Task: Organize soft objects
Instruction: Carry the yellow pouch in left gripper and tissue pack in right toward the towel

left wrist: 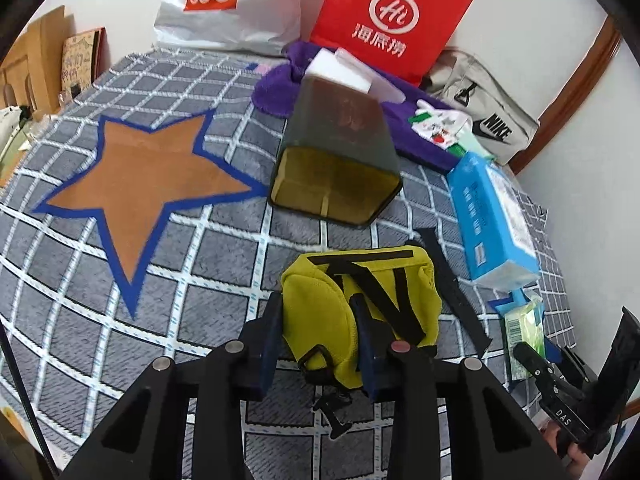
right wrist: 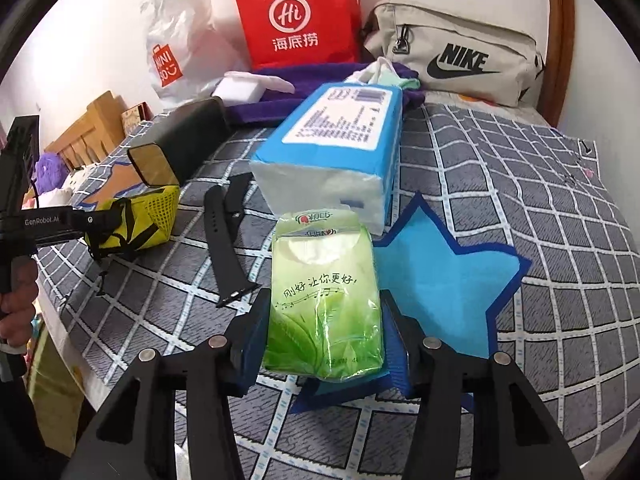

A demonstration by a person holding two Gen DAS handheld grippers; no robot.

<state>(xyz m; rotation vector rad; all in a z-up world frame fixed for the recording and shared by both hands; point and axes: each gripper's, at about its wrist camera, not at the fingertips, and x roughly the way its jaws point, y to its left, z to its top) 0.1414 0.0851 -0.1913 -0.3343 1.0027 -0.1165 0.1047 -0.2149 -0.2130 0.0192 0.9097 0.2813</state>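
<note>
The yellow pouch [left wrist: 360,304] lies on the checked bed cover [left wrist: 200,248], near the dark bin [left wrist: 336,160] tipped on its side, and the left gripper [left wrist: 318,344] pinches its near end between both pads. To its right the green tissue pack [right wrist: 326,300] rests on a blue star patch [right wrist: 448,276], just near of the blue tissue pack [right wrist: 332,148]. The right gripper [right wrist: 322,344] straddles it, but whether its pads press the pack I cannot tell.

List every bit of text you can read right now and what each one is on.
"MINISO": silver bag
"Hi 海底捞": red bag
"NIKE": beige pouch
"刚好让你更好!": green tissue pack
"GenRobot.AI": left gripper body
"DAS": right gripper body
Blue tissue pack: label print too blurred to read
Socks: pattern print unreadable
</note>
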